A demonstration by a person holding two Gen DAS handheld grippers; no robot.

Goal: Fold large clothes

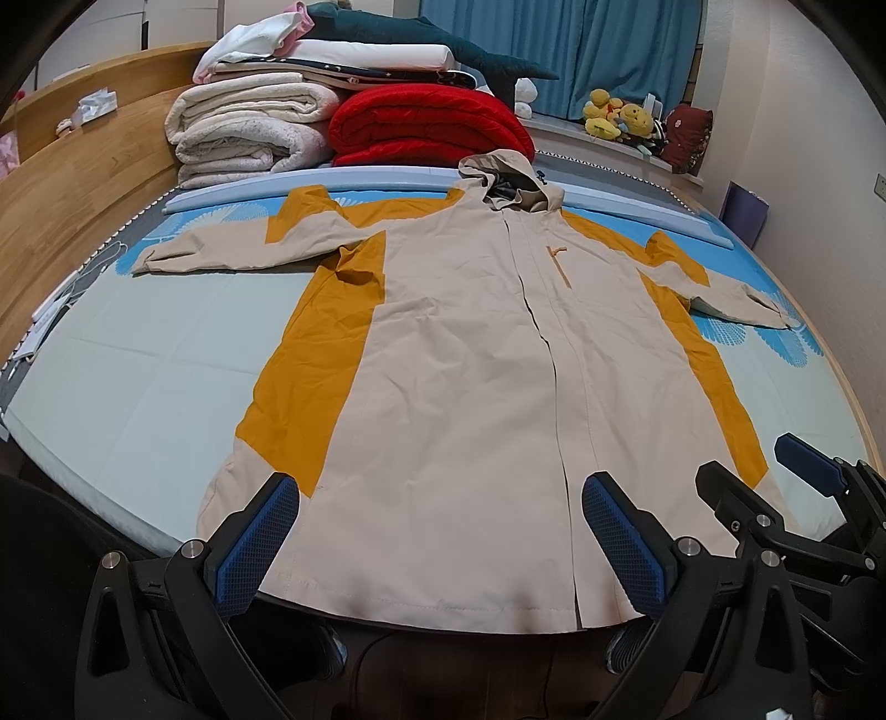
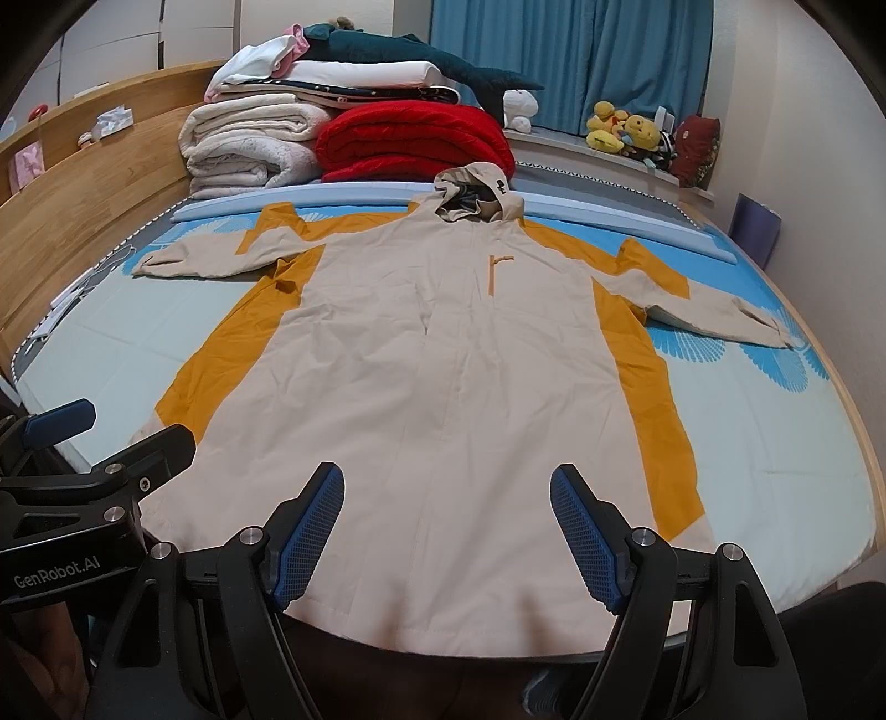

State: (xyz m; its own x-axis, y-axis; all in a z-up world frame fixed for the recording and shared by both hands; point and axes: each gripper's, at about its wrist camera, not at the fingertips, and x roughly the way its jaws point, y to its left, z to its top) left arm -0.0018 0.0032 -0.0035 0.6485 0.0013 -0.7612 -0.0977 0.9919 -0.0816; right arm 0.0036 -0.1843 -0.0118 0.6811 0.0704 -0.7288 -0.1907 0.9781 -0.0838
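A beige hooded jacket (image 1: pixel 470 360) with mustard-yellow side panels lies flat, front up, on the bed, with its hood at the far end and both sleeves spread out. It also shows in the right wrist view (image 2: pixel 443 360). My left gripper (image 1: pixel 437 498) is open and empty, above the jacket's hem near the front edge of the bed. My right gripper (image 2: pixel 446 493) is open and empty, above the hem just to the right of the left one. The right gripper also shows at the right in the left wrist view (image 1: pixel 758 459).
The bed (image 1: pixel 138 360) has a light blue sheet and a wooden headboard (image 1: pixel 72 183) on the left. Folded cream blankets (image 1: pixel 249 127) and a red blanket (image 1: pixel 432 127) are stacked at the far end. Plush toys (image 1: pixel 620 119) sit on a ledge by blue curtains (image 1: pixel 554 50).
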